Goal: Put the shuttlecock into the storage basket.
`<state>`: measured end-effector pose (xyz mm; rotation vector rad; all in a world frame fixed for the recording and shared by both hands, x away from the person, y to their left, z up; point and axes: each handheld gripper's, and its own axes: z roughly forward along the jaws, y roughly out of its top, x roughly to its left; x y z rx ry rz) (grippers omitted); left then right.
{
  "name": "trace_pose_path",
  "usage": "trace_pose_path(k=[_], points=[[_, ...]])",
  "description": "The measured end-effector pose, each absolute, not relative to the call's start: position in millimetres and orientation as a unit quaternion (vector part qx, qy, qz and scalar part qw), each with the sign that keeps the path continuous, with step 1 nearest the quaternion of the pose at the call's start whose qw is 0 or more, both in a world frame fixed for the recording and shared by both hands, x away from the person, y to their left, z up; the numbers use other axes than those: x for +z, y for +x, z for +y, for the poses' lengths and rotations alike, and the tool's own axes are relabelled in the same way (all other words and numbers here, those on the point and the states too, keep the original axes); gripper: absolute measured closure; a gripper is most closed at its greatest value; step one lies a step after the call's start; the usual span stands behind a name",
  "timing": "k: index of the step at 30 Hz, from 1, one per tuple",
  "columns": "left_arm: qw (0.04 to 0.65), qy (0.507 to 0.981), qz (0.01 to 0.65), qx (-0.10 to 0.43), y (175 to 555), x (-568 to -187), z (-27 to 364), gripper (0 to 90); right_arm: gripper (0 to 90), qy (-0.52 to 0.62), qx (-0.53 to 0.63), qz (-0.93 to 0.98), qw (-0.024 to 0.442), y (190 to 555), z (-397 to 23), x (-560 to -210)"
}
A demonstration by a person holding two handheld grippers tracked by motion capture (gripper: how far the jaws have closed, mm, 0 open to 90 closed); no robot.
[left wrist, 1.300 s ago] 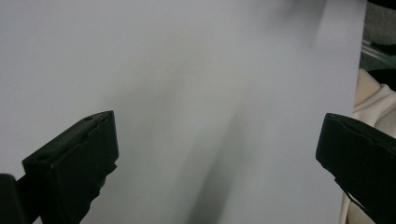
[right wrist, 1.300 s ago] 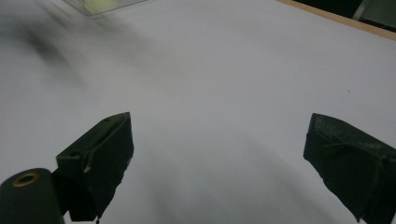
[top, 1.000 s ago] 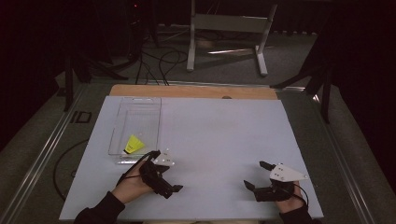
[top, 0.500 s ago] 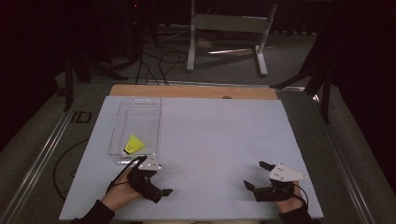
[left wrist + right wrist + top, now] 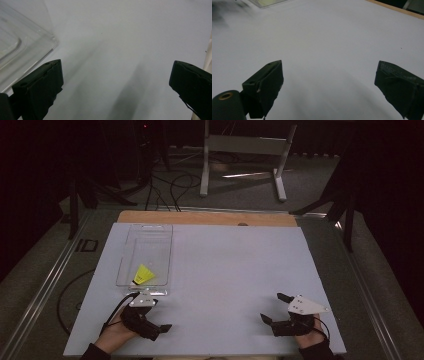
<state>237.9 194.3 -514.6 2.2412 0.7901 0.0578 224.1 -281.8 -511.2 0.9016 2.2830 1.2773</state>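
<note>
Shuttlecock (image 5: 144,274) in tray (image 5: 131,251), table's (image 5: 235,270) left

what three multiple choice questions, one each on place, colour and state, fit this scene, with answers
1. Where does the clear tray sit on the white table?
A. the person's left side
B. dead centre
C. right near corner

2. What colour is the small object lying in the tray?
A. red
B. yellow
C. blue

3. How do the jaws of the left tool stand?
A. shut on the tray
B. shut on nothing
C. wide open, holding nothing

Answers:
1. A, the high view shows the tray at the left side, just beyond the left tool.
2. B, the object shows bright yellow through the clear tray.
3. C, the left gripper view shows bare table between the two spread jaws; the right tool stands open as well.
</note>
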Motion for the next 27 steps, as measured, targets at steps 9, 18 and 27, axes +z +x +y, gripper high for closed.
trace_pose_path(k=[9, 18, 27], points=[[0.38, 0.865, 0.328, 0.028, 236, -524, 202, 0.1, 8.2, 0.321, 0.454, 0.811, 0.185, 224, -282, -511], [0.389, 0.851, 0.346, 0.063, 237, -528, 197, 0.1, 8.3, 0.319, 0.454, 0.812, 0.182, 224, -282, -512], [0.4, 0.841, 0.355, 0.081, 236, -530, 197, 0.1, 8.3, 0.316, 0.454, 0.813, 0.183, 224, -281, -512]])
